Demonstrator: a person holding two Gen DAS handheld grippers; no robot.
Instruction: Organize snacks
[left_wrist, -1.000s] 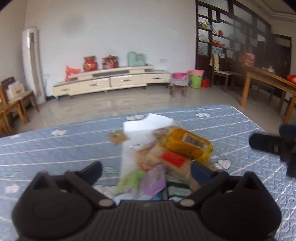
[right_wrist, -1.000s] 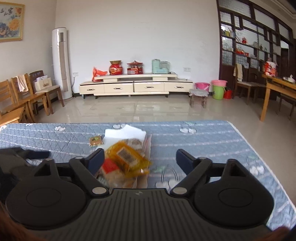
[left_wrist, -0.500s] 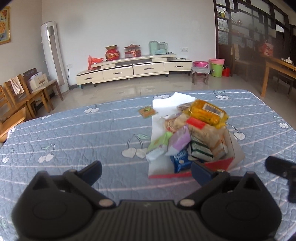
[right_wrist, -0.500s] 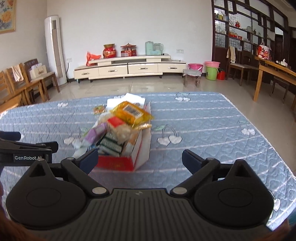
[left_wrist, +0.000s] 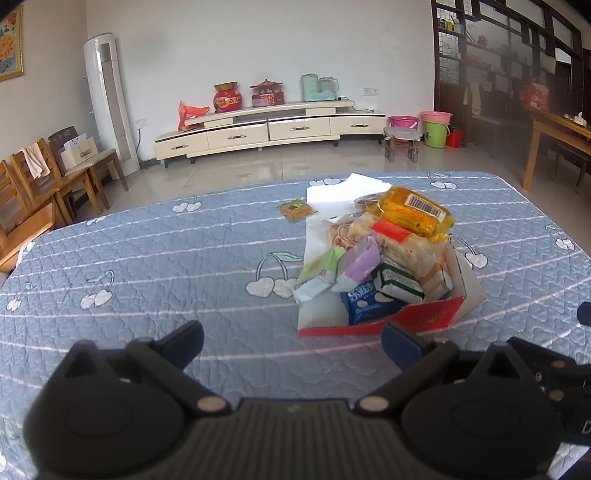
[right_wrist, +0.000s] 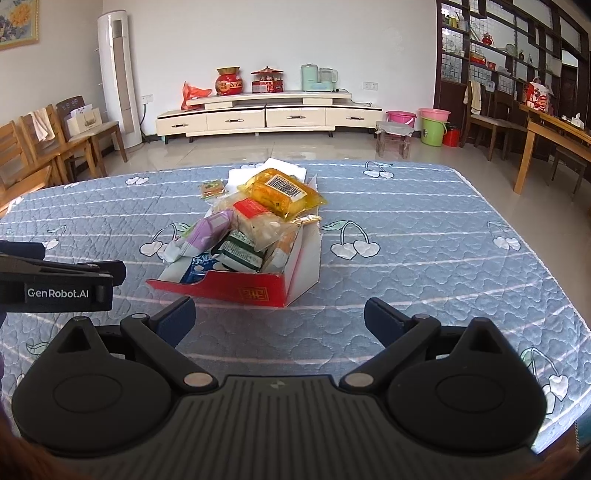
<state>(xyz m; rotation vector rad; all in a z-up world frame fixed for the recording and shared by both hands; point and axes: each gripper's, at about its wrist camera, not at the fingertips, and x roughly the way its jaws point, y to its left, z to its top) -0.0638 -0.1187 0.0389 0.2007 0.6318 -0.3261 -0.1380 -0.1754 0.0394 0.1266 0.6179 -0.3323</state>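
Observation:
A red and white cardboard box (left_wrist: 432, 318) (right_wrist: 258, 291) lies on the blue quilted table, heaped with snack packets. A yellow packet (left_wrist: 412, 214) (right_wrist: 282, 192) tops the pile, above a purple packet (left_wrist: 360, 262) (right_wrist: 210, 230), a green packet (left_wrist: 400, 284) and a blue packet (left_wrist: 369, 301). One small orange snack (left_wrist: 296, 210) (right_wrist: 212, 188) lies loose on the table beyond the box. My left gripper (left_wrist: 291, 341) is open and empty, near the box's front left. My right gripper (right_wrist: 279, 314) is open and empty, just in front of the box.
The table is covered by a blue cloth (left_wrist: 147, 266) with cherry prints. White paper (left_wrist: 343, 192) lies under the far end of the box. Wooden chairs (left_wrist: 44, 184) stand at the left, a wooden table (right_wrist: 554, 140) at the right, a TV cabinet (left_wrist: 266, 133) behind.
Both grippers have pulled back from the box toward the near table edge and risen. The box and its pile now lie wholly ahead of the open fingers. The snacks have not moved.

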